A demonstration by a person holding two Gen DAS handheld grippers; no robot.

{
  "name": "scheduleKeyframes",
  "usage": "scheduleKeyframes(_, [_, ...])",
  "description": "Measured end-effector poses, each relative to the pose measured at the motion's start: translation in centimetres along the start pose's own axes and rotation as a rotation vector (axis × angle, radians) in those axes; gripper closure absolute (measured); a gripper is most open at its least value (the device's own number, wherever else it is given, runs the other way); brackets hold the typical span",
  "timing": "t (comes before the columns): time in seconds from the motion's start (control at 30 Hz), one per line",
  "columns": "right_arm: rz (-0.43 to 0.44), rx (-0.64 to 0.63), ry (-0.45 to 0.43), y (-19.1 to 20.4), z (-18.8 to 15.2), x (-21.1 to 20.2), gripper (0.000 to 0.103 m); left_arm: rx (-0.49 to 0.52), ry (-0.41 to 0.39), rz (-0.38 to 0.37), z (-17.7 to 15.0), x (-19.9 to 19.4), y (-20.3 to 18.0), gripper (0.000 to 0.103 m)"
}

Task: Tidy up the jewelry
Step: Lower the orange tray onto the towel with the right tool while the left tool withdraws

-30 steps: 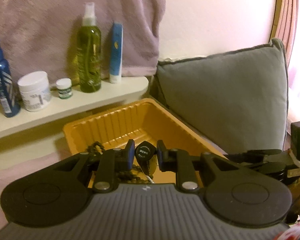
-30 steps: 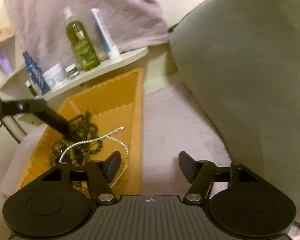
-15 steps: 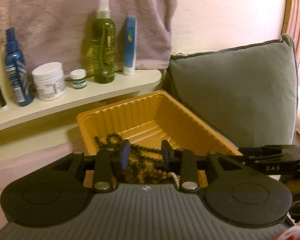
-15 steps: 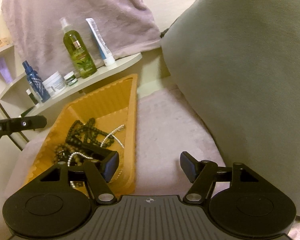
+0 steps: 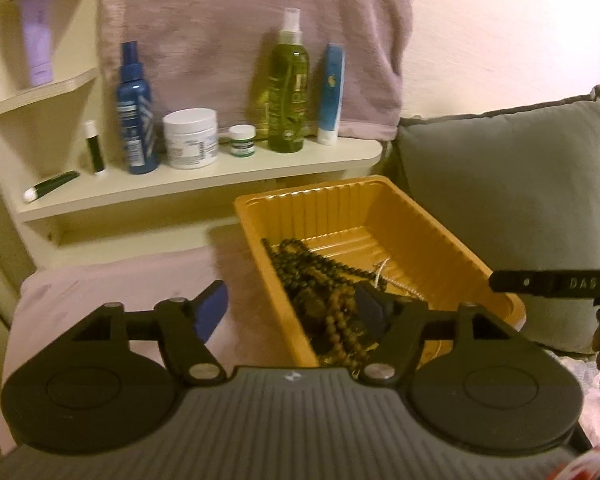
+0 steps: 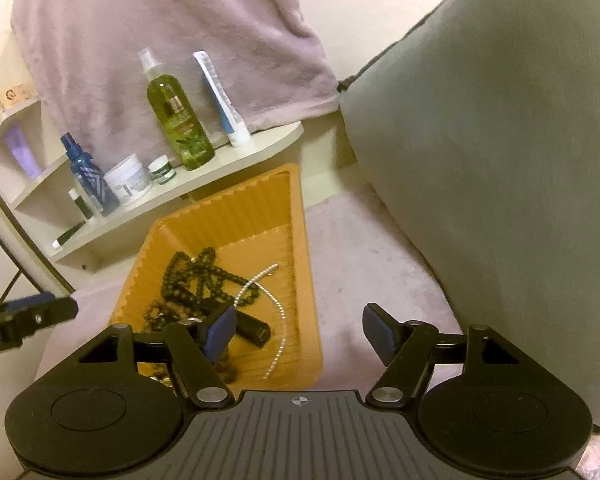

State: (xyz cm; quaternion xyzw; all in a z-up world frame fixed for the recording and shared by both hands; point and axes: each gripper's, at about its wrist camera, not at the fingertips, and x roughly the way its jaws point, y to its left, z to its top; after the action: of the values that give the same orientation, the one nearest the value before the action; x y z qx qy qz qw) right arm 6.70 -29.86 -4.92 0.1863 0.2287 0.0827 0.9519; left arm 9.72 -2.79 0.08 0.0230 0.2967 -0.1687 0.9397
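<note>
An orange ribbed tray (image 5: pixel 332 204) rests on a pink cover. In it lie a dark bead necklace (image 5: pixel 300 264), brown beads (image 5: pixel 340 322) and a silver chain (image 6: pixel 278 312), with a small black tag (image 6: pixel 254 328) beside them. My left gripper (image 5: pixel 292 310) hovers over the tray's near left corner. Its jaws are opening wide and no pad touches anything. My right gripper (image 6: pixel 300 330) hangs above the tray's near right edge, jaws also opening, with nothing between them. Each gripper's finger shows at the edge of the other's view (image 5: pixel 556 284) (image 6: pixel 28 312).
A cream shelf (image 5: pixel 204 184) behind the tray carries a green spray bottle (image 5: pixel 288 96), a blue bottle (image 5: pixel 134 108), a white jar (image 5: pixel 190 138) and tubes. A grey cushion (image 5: pixel 508 200) stands right of the tray. A mauve towel (image 5: pixel 252 28) hangs behind.
The left gripper let go of the black tag and its beads, which now lie in the tray; its jaws spread wide and it drew back to the left. The right gripper rose slightly.
</note>
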Motion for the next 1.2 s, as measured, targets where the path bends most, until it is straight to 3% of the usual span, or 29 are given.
scheduleKeyframes(0.1, [-0.003, 0.012, 0.006, 0.6, 0.3, -0.5, 0.026, -0.025, -0.010, 0.022, -0.6, -1.0, 0.3, 0.017])
scheduleKeyframes(0.23, [-0.005, 0.036, 0.023, 1.3, 0.6, -1.2, 0.013, -0.062, -0.015, 0.065, -1.3, -2.4, 0.9, 0.011])
scheduleKeyframes(0.47, [-0.020, 0.102, 0.044, 2.3, 1.0, -2.5, 0.009, -0.127, -0.003, 0.143, -2.3, -5.0, 2.3, 0.001])
scheduleKeyframes(0.6, [0.009, 0.109, 0.072, 3.8, 0.5, -3.1, 0.008, -0.147, 0.000, 0.153, -2.7, -6.3, 2.7, 0.001])
scheduleKeyframes(0.87, [0.047, -0.009, 0.127, 8.7, -0.8, -4.6, 0.008, -0.192, 0.050, 0.190, -3.5, -8.6, 2.9, 0.001])
scheduleKeyframes(1.2, [0.018, -0.158, 0.127, 12.6, -2.8, -5.8, 0.008, -0.253, 0.077, 0.229, -4.4, -11.4, 3.2, 0.001])
